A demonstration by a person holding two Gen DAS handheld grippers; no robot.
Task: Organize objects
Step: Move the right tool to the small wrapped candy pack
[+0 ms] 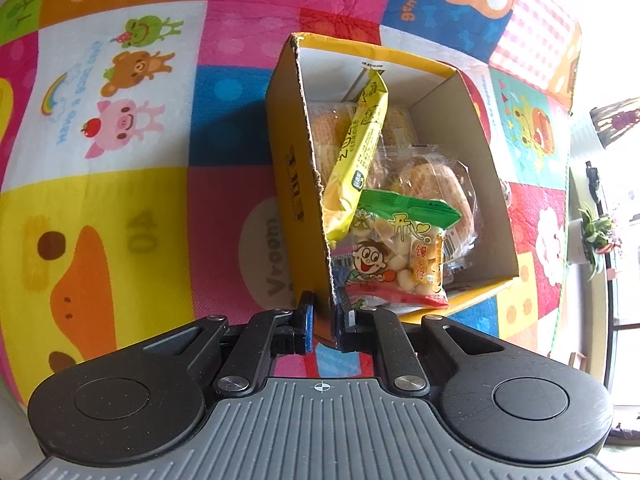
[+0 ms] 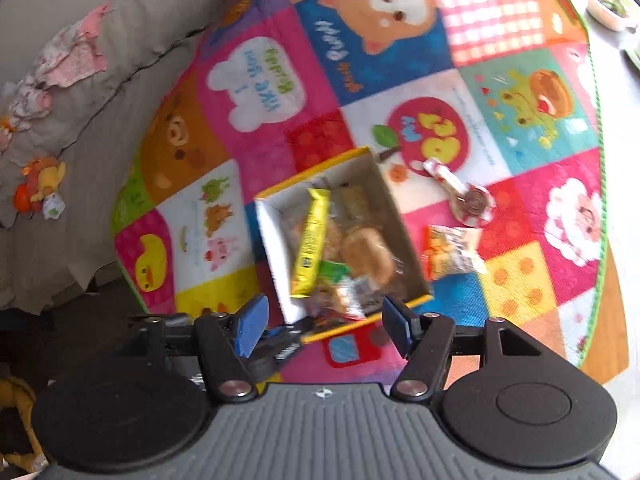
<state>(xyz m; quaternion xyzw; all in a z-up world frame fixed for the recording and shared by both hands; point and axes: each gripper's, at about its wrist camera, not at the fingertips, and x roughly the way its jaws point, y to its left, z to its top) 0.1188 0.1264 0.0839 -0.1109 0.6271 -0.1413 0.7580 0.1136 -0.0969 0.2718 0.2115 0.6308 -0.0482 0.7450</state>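
Yellow cardboard filled the middle of the left wrist view: an open box stood on the patchwork play mat, its left wall running from 12 o'clock down to 6 o'clock. The left gripper was pinched on the near corner of that wall, one blue pad outside and the other finger inside. Within the box a long yellow snack packet leaned against the left wall, pointing toward 12 o'clock. A green-topped bag of round biscuits lay at the near end, just ahead of the fingers, over clear-wrapped buns on the box floor. At 3 o'clock a potted plant stood past the mat's edge.

Blurred by motion, the right wrist view looked down on the same box from higher up, at the centre of the mat. The right gripper was spread wide, its blue pads well apart, holding nothing, with the box's near edge between them. The yellow packet and the buns showed inside. On the mat at 3 o'clock of the box lay an orange-edged snack bag, close beside the box wall, and beyond it toward 2 o'clock a swirl lollipop. A grey sofa ran along 9 to 11 o'clock, with a small orange toy on it.
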